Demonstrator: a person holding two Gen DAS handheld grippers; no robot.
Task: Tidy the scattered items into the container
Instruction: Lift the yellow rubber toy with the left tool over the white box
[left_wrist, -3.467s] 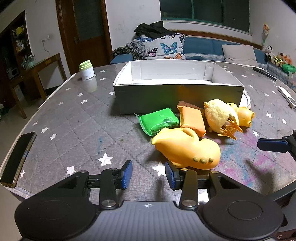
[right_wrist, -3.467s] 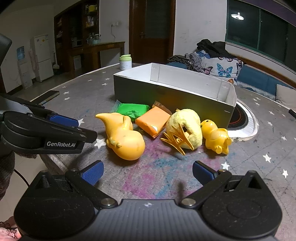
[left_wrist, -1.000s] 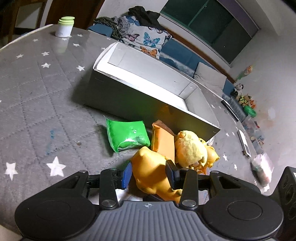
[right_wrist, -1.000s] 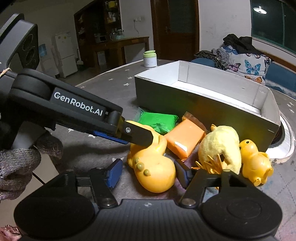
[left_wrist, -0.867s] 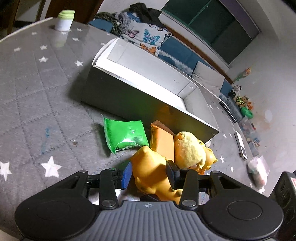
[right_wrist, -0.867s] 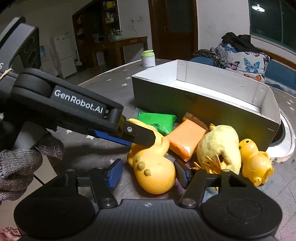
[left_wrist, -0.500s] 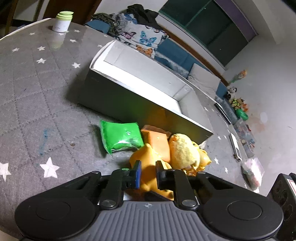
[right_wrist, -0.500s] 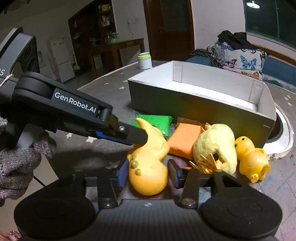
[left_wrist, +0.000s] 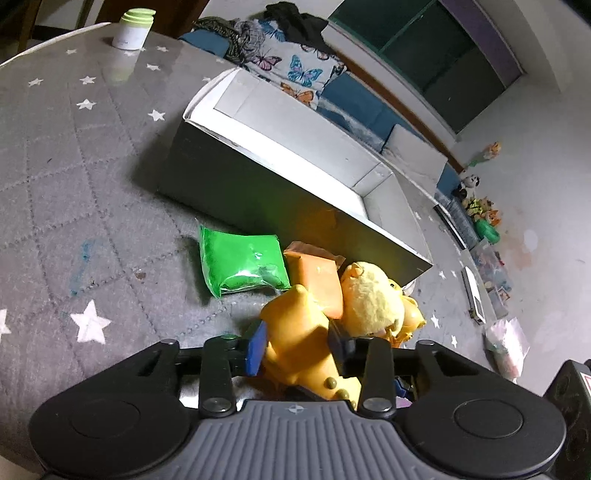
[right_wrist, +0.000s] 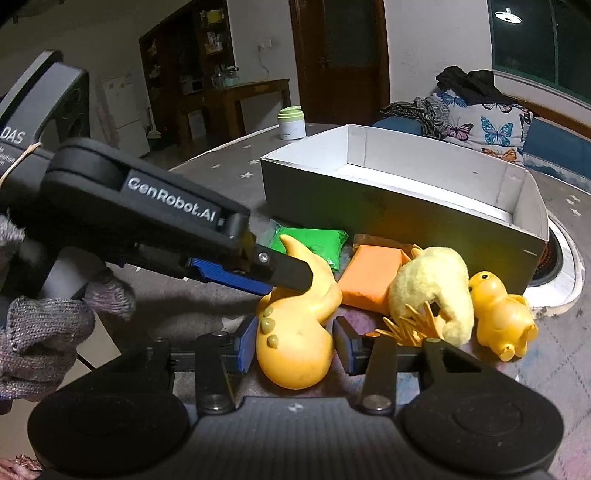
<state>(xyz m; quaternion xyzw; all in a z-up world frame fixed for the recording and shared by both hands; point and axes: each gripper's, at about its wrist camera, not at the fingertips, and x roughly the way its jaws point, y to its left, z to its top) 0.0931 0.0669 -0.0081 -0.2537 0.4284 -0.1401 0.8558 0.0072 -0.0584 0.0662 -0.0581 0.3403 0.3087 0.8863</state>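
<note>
Left tongs (left_wrist: 297, 347): reopened just now, pads flanking the glossy yellow rubber dinosaur toy (left_wrist: 303, 332).
Right tongs (right_wrist: 293, 349): pinching that toy's round body.
Toy: on counter (left_wrist: 74, 192), before open white cardboard box (right_wrist: 406, 206).

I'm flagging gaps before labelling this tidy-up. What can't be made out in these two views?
Floor of the white box: in both views its near wall hides the strip behind it, so contents there are unknown.
The orange packet: in the left wrist view its lower end is covered by the yellow squeeze toy and the plush chick.
The small yellow duck: in the left wrist view it is mostly hidden behind the chick.
The green-lidded jar: its label is too small to read in both views.
</note>
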